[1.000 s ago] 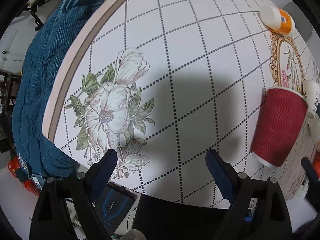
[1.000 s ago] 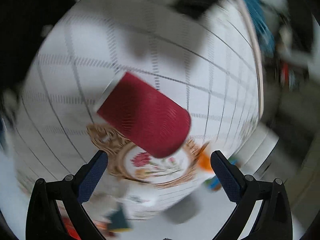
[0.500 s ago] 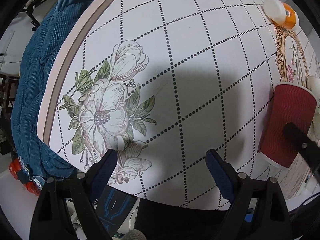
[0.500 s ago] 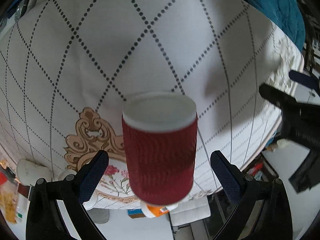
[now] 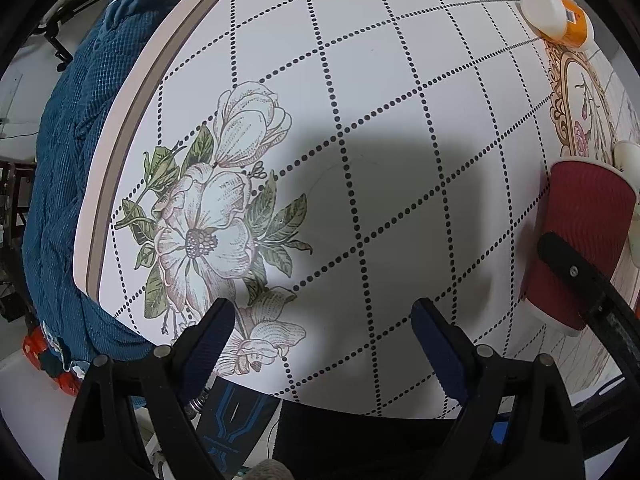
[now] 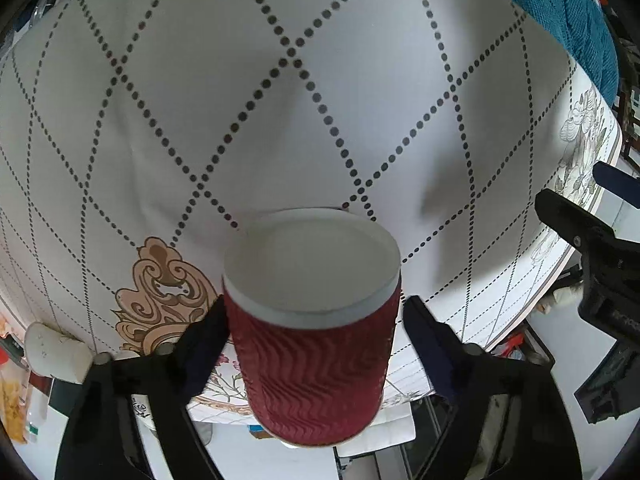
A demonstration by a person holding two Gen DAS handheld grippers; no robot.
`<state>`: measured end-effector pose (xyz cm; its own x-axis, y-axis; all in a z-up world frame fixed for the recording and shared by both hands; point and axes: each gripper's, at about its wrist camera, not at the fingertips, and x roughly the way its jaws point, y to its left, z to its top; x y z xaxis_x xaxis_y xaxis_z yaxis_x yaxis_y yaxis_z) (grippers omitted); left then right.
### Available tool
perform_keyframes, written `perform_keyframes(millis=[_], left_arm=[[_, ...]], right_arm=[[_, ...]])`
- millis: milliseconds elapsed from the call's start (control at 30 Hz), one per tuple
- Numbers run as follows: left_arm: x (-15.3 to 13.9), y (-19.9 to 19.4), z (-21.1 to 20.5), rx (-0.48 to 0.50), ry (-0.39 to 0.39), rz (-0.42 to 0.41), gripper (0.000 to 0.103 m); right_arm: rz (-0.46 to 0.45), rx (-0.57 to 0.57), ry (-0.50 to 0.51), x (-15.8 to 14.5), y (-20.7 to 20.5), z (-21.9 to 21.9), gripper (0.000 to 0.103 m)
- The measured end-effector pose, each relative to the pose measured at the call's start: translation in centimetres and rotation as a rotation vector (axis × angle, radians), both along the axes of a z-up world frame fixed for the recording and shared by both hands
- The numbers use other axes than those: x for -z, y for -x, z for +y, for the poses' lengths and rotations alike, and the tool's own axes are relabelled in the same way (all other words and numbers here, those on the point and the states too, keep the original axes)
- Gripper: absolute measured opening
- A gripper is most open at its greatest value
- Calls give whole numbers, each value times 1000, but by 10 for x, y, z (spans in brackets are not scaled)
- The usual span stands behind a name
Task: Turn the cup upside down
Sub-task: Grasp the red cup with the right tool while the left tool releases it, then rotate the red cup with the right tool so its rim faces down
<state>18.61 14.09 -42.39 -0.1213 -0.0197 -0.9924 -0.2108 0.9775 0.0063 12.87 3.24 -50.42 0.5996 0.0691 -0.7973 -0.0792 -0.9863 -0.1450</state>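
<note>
A red ripple paper cup (image 6: 316,356) with a white rim stands on the tablecloth, in the right wrist view directly between my right gripper's (image 6: 314,320) open fingers. The left finger pad (image 6: 208,336) is at the cup wall; the right pad (image 6: 428,340) is slightly apart. I cannot tell which end of the cup faces up. In the left wrist view the cup (image 5: 580,236) is at the far right, with a right gripper finger (image 5: 576,268) across it. My left gripper (image 5: 320,344) is open and empty above the floral print.
An orange bottle with a white cap (image 5: 556,16) lies at the far right of the table. A white object (image 6: 56,352) lies near the ornate print. A blue cloth (image 5: 68,168) hangs off the table's left edge (image 5: 120,152).
My right gripper has moved in toward the cup, so the cup now sits between its fingers. The left gripper has barely moved.
</note>
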Motion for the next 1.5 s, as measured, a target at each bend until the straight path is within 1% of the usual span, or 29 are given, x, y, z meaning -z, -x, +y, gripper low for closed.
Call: perform_keyframes(millis=[67,100,167,333,400,600,667,900,1100,1200,1267,1400,1433,1500], left_arm=[[0,0,3,3,-1,-2,90],[-1,0,5,4,0,-3,90],[-3,0,7,4,0,-4,90],[-5,-1,15,8,0,-3,90],[-4,-2,17,7,2,-3,90],[-2,-2,21,17,-4,-3,90],[-3,-4,22,21,-4,-4,90],[-11,-16,24,29,-18,-17,90],[-17,-27,27,36,-26,-27,90],[-15,-30,30,43,-29,-30,90],[-14,-32,30,47,-32,-30,90],[-11,-32,30,51,-34,-29,90],[-11,-32,28,52,-35,-28,90],[-12,-30,25,55,-36,-28,90]], right_arm=[[-3,1,1,4,0,2,80],[-4,3,1,5,-1,4,76],[-4,9,-3,8,-8,15,76],[10,25,-19,9,-6,16,75],[14,39,-33,10,6,19,75],[34,156,-55,4,3,44,75],[43,223,-57,-1,2,53,75],[70,497,-67,-14,-16,78,75],[108,807,-70,-22,-42,97,75],[131,996,-52,-22,-57,104,75],[157,1166,-30,-20,-72,108,75],[198,1429,-1,-17,-100,108,75],[205,1521,10,-14,-109,108,75],[212,1651,24,-11,-126,107,75]])
